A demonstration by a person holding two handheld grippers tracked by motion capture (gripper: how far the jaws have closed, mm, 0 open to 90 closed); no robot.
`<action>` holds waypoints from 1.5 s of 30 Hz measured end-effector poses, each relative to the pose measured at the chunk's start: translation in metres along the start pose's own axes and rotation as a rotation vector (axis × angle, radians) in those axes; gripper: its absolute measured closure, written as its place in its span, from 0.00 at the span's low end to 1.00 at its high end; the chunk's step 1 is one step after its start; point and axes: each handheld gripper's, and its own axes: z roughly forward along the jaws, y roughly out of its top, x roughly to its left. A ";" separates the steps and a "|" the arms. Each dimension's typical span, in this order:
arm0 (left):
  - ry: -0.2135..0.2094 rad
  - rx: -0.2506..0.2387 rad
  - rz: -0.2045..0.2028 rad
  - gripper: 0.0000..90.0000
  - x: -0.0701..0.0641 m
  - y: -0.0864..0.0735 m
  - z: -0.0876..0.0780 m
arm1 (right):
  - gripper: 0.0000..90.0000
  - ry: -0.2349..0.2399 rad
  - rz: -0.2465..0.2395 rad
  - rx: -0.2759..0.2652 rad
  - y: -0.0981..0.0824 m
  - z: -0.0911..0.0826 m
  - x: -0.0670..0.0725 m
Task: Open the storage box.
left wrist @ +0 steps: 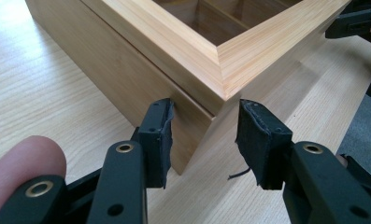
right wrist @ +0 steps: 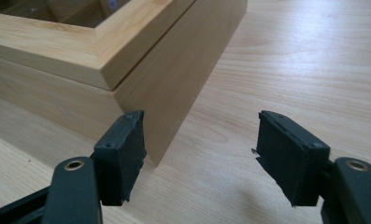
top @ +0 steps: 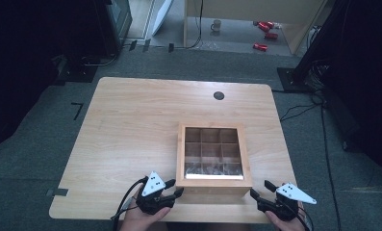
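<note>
The box (top: 212,156) sits on the table (top: 131,125), right of centre and close to the near edge; it is pale wood, square, its lid a frame round a clear pane, and through the pane show rows of small compartments; a seam between lid and base runs along the sides, plain in the left gripper view (left wrist: 127,51) and in the right gripper view (right wrist: 80,60).

The left gripper (top: 174,188) lies low at the box's near left corner, pointing in at it from the left; its jaws stand at their narrowest, yet a gap remains, and the corner edge juts into that gap; the left pad (left wrist: 162,140) sits against the box's side face just under the seam; whether the other pad (left wrist: 258,140) touches the wood I cannot tell; a fingertip (left wrist: 24,161) rests on the handle at the lower left.

The right gripper (top: 261,189) lies at the near right corner, pointing in from the right; its jaws stand partly open, the gap wide; one pad (right wrist: 127,149) is just beside the corner edge, the other (right wrist: 281,154) hangs well off it over bare table; nothing is pinched.

Both hands (top: 140,219) come in from the near edge, low and level with the tabletop, wrists roughly symmetrical either side of the box; a grey plate (top: 154,183) tops each gripper; a cable (top: 126,202) trails off the left one.
</note>
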 end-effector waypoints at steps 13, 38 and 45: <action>0.010 -0.008 0.024 0.64 -0.001 0.003 -0.002 | 0.38 0.079 0.006 -0.067 0.002 -0.009 -0.002; -0.006 -0.011 0.010 0.63 0.001 0.006 -0.004 | 0.55 0.178 -0.056 -0.108 0.015 -0.004 0.021; -0.012 -0.014 0.011 0.63 0.001 0.007 -0.004 | 0.57 0.161 -0.074 -0.088 0.012 0.000 0.022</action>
